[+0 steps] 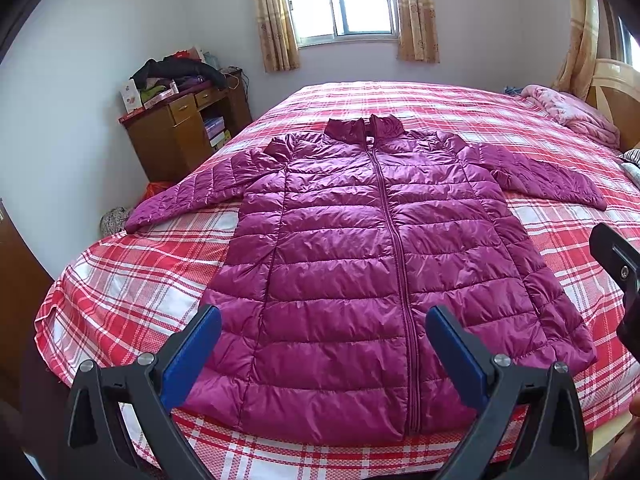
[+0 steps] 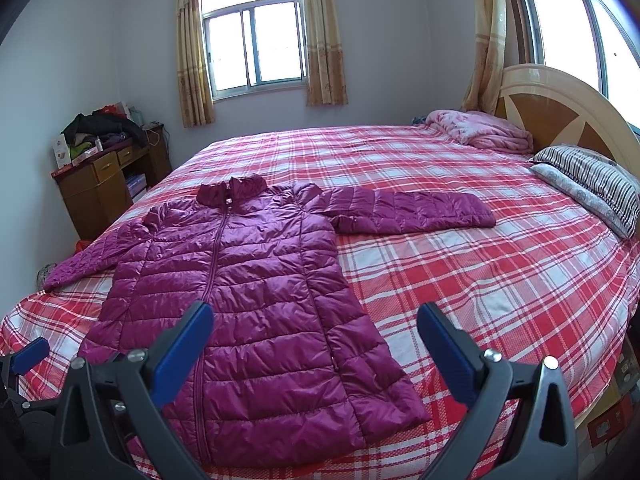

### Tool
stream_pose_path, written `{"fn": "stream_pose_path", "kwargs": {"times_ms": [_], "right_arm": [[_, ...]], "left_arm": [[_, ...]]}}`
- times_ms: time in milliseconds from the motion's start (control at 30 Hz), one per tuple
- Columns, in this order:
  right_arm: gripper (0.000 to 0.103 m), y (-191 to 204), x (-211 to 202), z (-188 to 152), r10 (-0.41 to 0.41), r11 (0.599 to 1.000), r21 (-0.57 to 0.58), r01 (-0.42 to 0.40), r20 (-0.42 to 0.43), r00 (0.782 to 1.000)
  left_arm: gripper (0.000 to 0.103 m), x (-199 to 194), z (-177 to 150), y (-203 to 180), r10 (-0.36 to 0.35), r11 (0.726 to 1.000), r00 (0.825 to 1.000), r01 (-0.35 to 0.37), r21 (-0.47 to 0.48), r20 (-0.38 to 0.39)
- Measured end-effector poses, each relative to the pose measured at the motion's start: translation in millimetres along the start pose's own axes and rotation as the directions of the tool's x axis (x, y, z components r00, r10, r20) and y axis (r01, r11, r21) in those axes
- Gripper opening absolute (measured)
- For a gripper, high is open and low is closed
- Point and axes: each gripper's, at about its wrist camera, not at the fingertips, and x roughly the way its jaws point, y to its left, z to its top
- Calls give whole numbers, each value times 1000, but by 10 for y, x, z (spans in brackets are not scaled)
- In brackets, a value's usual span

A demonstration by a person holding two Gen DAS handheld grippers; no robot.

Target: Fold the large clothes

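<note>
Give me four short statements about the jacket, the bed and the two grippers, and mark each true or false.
1. The magenta quilted puffer jacket lies flat, zipped up, on the red-and-white plaid bedspread. True.
2. The left gripper is clamped on the jacket's hem. False: it is open and holds nothing.
3. Both sleeves are folded across the chest. False: they lie spread outward.
4. The right gripper is open. True.

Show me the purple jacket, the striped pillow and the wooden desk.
purple jacket (image 1: 340, 264): left wrist view, front panel beside the zipper.
striped pillow (image 2: 592, 174): right wrist view, top face.
wooden desk (image 1: 168, 140): left wrist view, front panel.
</note>
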Motion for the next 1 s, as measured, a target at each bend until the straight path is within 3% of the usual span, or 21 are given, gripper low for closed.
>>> {"fn": "stream_pose_path", "kwargs": {"times_ms": [1000], "right_arm": [[103,14,1,-3,0,1000,1,0,-4,1000]], "left_arm": [[102,-14,22,-9,4,1000,1000,-4,0,2]]}}
